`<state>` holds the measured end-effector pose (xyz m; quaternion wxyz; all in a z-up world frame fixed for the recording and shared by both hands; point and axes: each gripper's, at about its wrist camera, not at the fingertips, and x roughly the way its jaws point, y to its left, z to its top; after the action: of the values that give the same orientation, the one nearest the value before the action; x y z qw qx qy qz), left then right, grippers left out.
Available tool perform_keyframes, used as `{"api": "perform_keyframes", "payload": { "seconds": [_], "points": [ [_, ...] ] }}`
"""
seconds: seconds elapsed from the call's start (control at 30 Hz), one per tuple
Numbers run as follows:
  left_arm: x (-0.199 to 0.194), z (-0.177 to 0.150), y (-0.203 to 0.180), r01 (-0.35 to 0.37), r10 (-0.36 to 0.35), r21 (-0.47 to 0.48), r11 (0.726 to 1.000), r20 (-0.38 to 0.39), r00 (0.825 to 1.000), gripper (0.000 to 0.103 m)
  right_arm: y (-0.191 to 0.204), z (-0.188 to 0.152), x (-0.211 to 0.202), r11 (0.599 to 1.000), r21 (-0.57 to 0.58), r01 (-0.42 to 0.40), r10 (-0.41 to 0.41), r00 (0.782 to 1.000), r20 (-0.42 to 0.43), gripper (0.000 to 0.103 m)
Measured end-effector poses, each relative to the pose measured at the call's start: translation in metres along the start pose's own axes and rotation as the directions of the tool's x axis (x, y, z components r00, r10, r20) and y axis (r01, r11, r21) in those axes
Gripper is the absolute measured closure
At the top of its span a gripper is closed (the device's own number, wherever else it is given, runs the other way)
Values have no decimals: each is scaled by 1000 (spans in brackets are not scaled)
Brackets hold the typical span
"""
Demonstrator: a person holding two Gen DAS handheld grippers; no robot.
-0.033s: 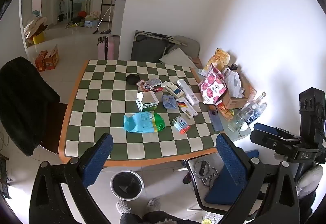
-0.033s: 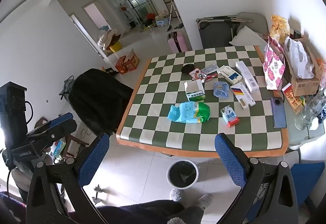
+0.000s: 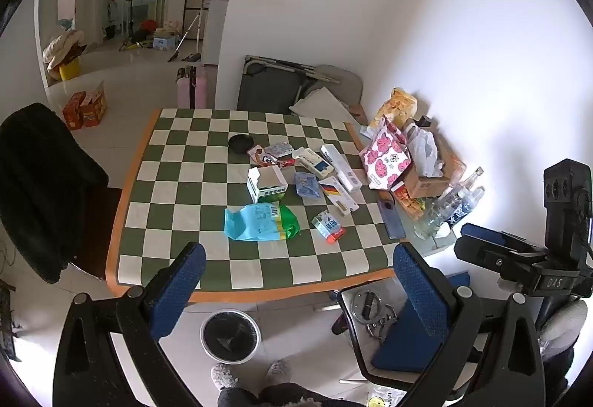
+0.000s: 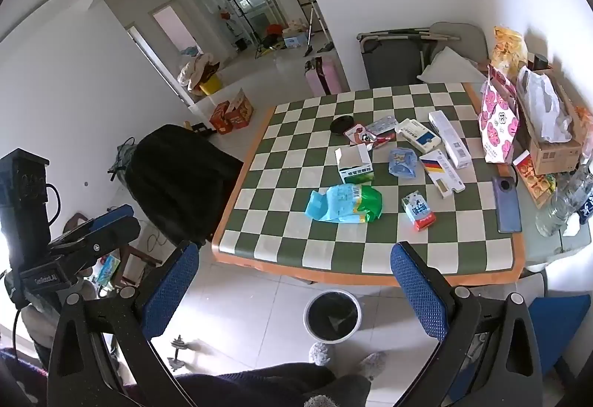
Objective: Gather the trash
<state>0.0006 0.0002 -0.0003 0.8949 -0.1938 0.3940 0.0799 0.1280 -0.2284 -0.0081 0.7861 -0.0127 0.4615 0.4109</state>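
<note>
The left claw (image 3: 296, 292) stands fully open with nothing between its blue pads, and the right claw (image 4: 296, 292) is the same: wide and empty. Both hang back from the table (image 3: 259, 281), above its near edge and angled down at it, side by side; the right claw shows at the edge of the left wrist view.

The trash lies ahead of both claws on the checked cloth: a blue-green wrapper (image 3: 259, 223) nearest, a small carton (image 3: 328, 226) to its right, an opened white box (image 3: 267, 182) beyond, and further boxes and packets behind. The bin (image 3: 230, 334) sits on the floor below the claws, just in front of the table's edge.

The risks, as I judge them: the flat wrapper may slide on the cloth as the pads close, and reaching past it could knock the carton. A phone (image 3: 391, 216) and bottles (image 3: 448, 207) to the right are not trash and could be grabbed or toppled by mistake.
</note>
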Motion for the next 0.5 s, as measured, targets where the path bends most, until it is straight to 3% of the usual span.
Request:
{"api": "perform_keyframes", "payload": {
  "seconds": [0.5],
  "points": [
    [7,1,-11,23,-23,9,1000,11,1000,0,0,-3,-4,1000,1,-9,9,1000,5,0]
  ]
}}
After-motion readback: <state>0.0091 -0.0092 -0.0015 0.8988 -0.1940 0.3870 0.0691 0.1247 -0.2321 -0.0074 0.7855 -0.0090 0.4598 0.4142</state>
